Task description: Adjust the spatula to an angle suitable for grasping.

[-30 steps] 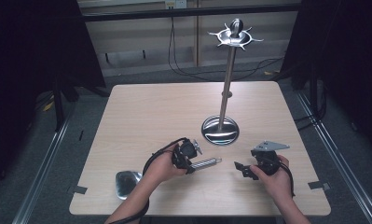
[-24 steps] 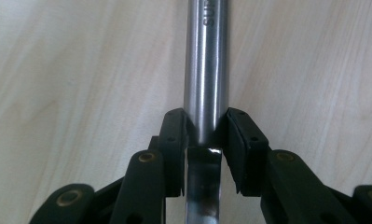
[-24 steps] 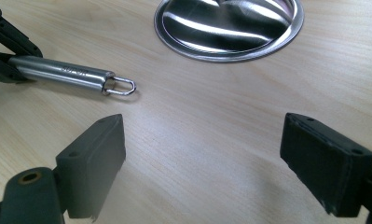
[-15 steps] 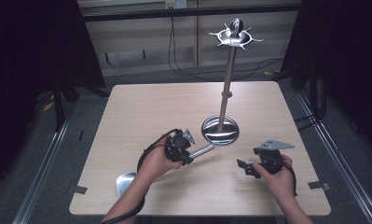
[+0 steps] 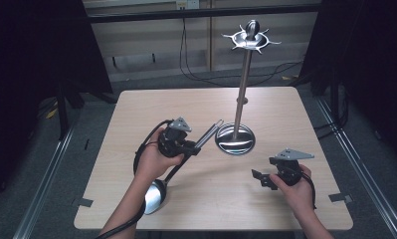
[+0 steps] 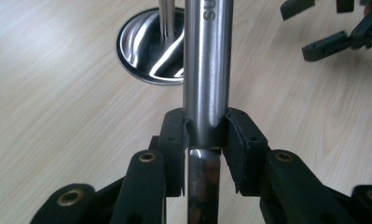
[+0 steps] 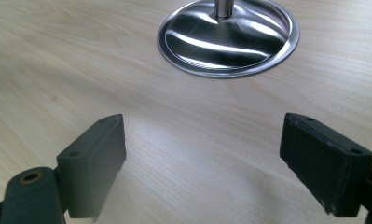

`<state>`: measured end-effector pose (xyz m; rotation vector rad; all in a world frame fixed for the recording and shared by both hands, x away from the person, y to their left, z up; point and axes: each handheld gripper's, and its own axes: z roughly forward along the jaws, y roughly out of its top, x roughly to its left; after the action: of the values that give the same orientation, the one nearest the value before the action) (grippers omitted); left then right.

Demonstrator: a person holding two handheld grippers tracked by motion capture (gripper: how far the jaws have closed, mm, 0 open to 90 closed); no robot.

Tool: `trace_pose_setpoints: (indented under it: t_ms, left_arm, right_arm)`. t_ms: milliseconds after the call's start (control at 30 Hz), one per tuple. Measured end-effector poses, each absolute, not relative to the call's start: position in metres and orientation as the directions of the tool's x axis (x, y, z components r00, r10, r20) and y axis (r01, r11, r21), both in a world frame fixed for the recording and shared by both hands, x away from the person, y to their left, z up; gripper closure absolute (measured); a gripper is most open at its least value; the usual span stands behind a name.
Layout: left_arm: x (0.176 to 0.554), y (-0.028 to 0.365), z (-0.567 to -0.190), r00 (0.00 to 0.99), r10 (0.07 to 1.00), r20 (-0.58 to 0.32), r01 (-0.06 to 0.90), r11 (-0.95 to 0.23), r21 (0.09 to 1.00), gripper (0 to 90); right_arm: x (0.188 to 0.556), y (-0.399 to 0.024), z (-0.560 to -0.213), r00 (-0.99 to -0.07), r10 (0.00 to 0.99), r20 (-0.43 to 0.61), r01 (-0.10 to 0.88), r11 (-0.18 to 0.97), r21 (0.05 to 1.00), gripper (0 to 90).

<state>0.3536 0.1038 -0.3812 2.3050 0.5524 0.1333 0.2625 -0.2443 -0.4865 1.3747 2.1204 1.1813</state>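
Left claw (image 6: 205, 140) clamps ladle handle (image 6: 206, 70) mid-shaft, prob. lifted off table (image 5: 136, 124).

I see light wood-grain table (image 5: 136, 124), square-cornered, bare patches pale. Grey tape tab (image 5: 81, 202) at near left edge, second tab (image 5: 337, 197) at near right edge. Grey floor (image 5: 94, 114) around table. Metal rail (image 5: 46, 185) on floor along left side, another rail (image 5: 359, 170) along right. Black cables (image 5: 186, 64) on floor beyond far edge. Dark curtain (image 5: 32, 59) at left, dark curtain (image 5: 372, 59) at right. Black bar (image 5: 206, 12) crosses top, pale wall panel (image 5: 151, 45) behind it.
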Motion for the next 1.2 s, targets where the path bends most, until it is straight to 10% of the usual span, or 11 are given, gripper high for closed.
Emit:
trace_pose_setpoints:
  t_ms: [1200]
  left_arm:
    - [0.346, 0.141, -0.317, 0.904, 0.402, -0.143, 0.270, -0.278, 0.922, 69.9]
  right_arm:
    - [0.263, -0.247, -0.487, -0.474, 0.858, 0.196, 0.580, 0.136, 0.803, 12.7]
